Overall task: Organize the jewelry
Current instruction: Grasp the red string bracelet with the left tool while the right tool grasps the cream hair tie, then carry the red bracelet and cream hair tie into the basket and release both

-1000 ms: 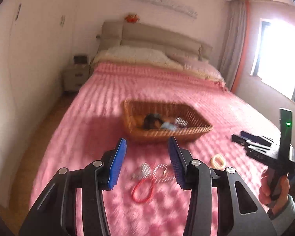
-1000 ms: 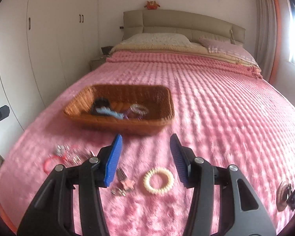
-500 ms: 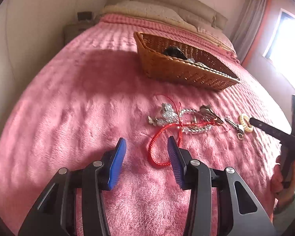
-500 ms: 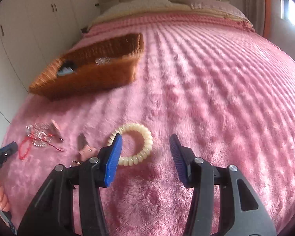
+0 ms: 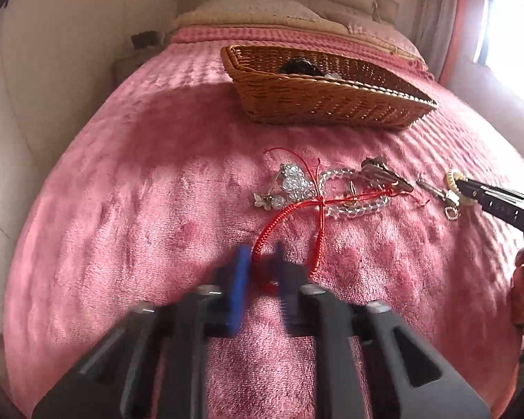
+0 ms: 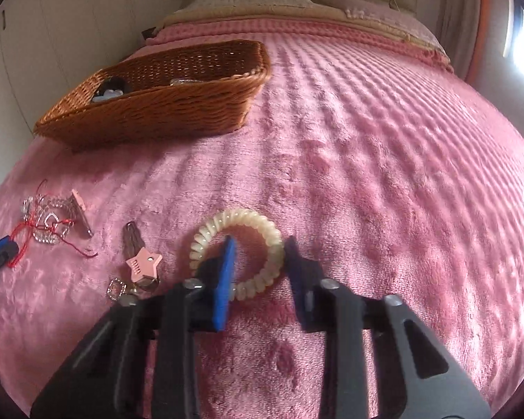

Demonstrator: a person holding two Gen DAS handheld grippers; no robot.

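Left tongs [image 5: 260, 265] pinched on red cord's [image 5: 290, 209] near loop. Right tongs [image 6: 258, 251] closing across coil band's [image 6: 239, 251] right side, unpinched. Basket [image 6: 164, 104] lies ahead-left on blanket [image 6: 366, 139].

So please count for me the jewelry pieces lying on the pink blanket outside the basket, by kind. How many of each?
Red cord bracelet: 1
Clear bead bracelet: 1
Rhinestone piece: 1
Cream spiral hair tie: 1
Hair clips (pink star clip, second clip): 2
Total: 6, as far as the tangled pile shows.
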